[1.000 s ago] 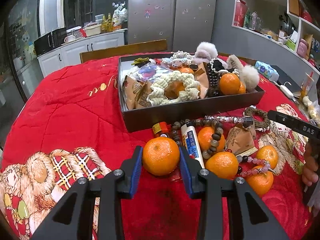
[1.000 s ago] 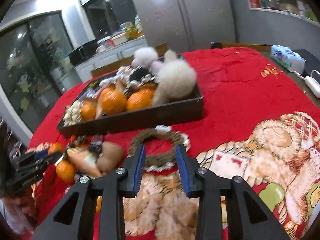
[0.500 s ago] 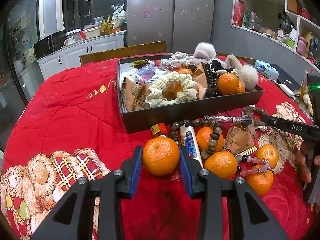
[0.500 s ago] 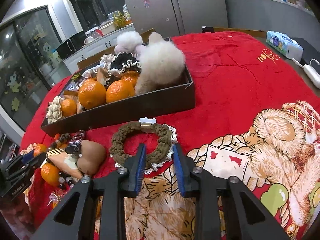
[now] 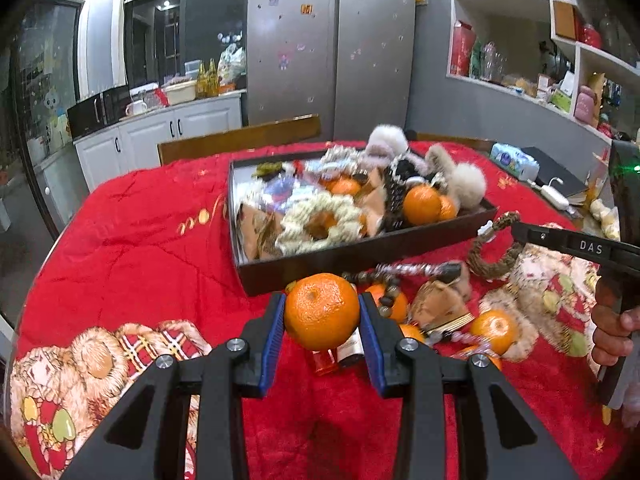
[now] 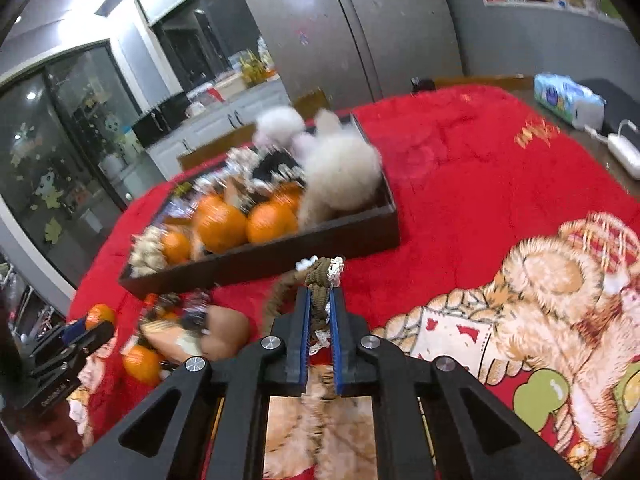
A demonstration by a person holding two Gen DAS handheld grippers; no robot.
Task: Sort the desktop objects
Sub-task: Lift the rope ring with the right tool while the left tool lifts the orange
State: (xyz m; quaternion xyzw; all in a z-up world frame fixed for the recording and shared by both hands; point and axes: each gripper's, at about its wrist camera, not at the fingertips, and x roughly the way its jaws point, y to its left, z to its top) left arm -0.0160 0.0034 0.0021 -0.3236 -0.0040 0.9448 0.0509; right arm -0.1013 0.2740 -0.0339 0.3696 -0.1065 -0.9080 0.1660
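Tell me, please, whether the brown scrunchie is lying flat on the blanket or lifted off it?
Lifted. The right gripper is shut on the brown scrunchie, and the left wrist view shows it hanging in a loop above the red blanket.

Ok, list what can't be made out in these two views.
- Left wrist view: the small bottles on the cloth, labels unreadable, mostly hidden behind the held orange in the left gripper.
- Right wrist view: tray contents, smeared by motion blur.
- Right wrist view: the brown scrunchie in the right gripper, its lower loop blurred and covered by the fingers.
- Left wrist view: the shelf items, too small.
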